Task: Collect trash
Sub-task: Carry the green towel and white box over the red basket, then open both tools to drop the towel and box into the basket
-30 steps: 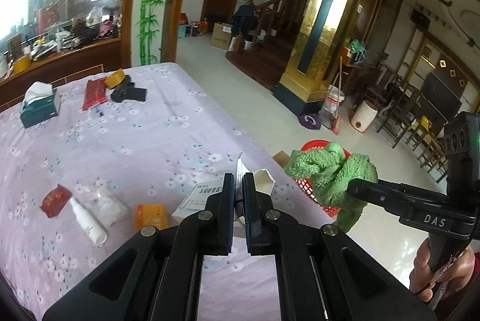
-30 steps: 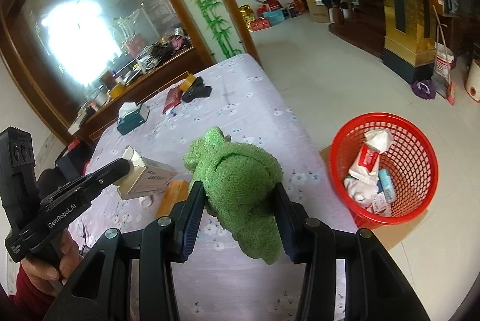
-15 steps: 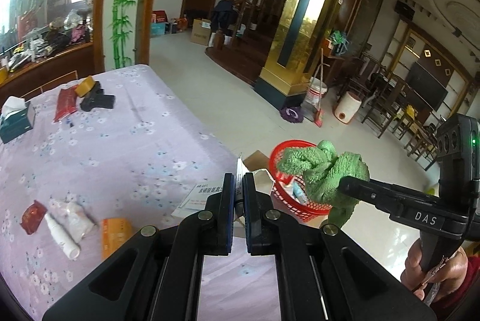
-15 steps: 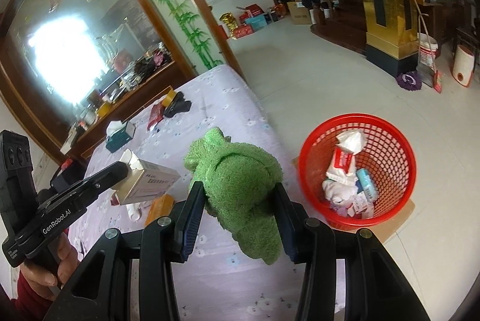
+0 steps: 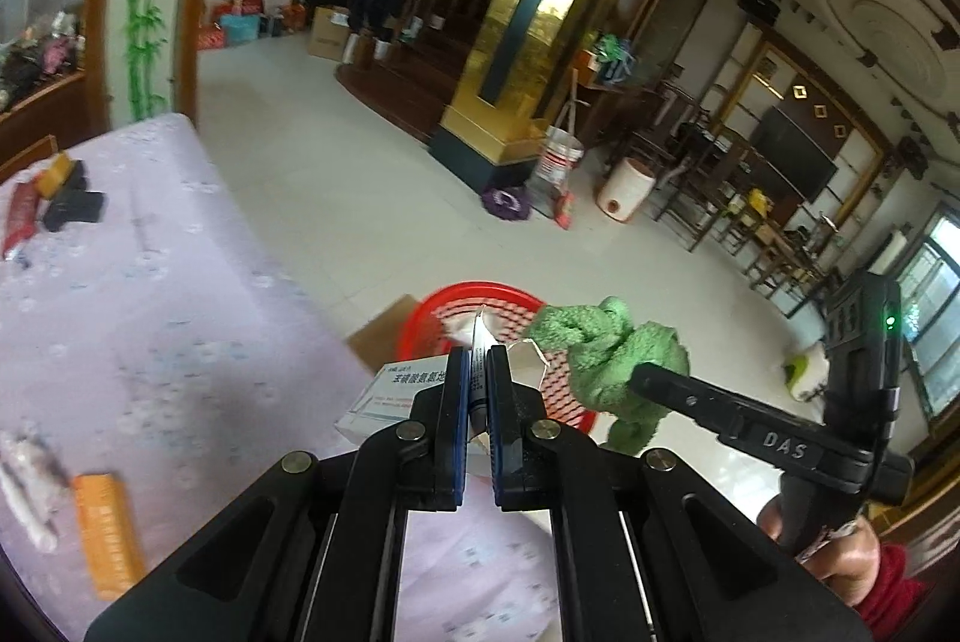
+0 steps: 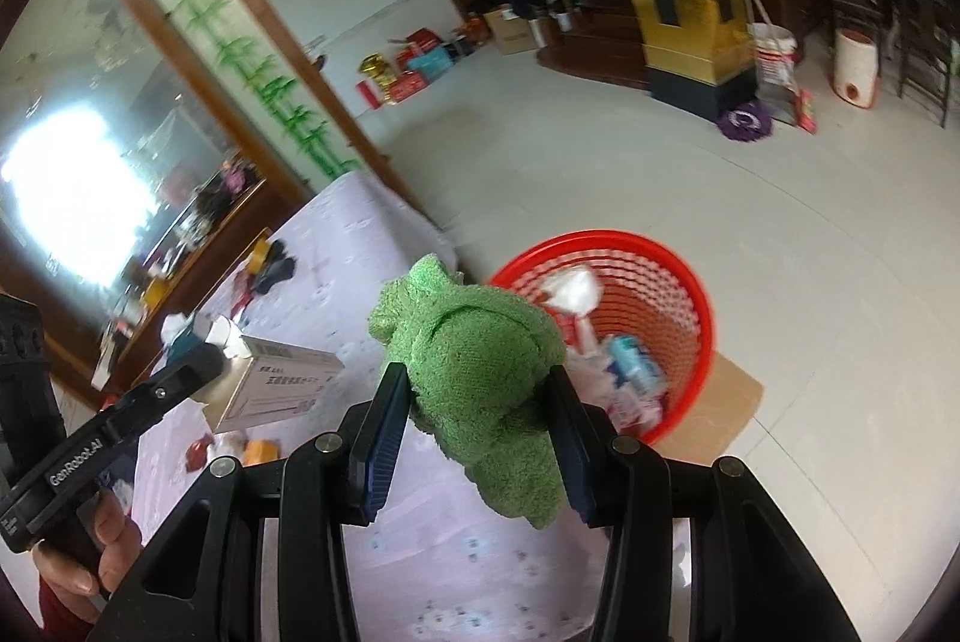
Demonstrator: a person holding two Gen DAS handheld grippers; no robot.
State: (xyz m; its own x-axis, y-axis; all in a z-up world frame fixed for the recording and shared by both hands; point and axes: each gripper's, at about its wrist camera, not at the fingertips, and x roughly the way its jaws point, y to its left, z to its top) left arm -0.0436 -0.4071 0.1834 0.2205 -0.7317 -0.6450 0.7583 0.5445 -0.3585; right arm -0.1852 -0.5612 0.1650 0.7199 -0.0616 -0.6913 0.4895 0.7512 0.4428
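Observation:
My left gripper (image 5: 479, 372) is shut on the flap of a white cardboard box (image 5: 396, 393), which hangs over the table's edge; the same box (image 6: 270, 384) shows at the left in the right wrist view. A crumpled green cloth (image 6: 480, 372) fills my right gripper (image 6: 477, 390), whose pads press on both its sides. That cloth (image 5: 606, 366) also shows at the right in the left wrist view. The red mesh basket (image 6: 678, 294) stands on the floor just past the table's edge, beyond both grippers, with several bits of trash in it. Part of its rim (image 5: 480, 289) is hidden by the box and cloth.
The table (image 5: 150, 294) has a lilac flowered cover and bears an orange packet (image 5: 105, 534), a white wrapper (image 5: 27, 486) and dark items (image 5: 72, 210) at the far end. A flat piece of cardboard (image 6: 726, 396) lies under the basket. Chairs and a gold pillar (image 5: 522, 12) stand across the tiled floor.
Both grippers have swung away from the middle of the table toward its edge and the red basket, carrying the box and the cloth. The basket now sits right behind them.

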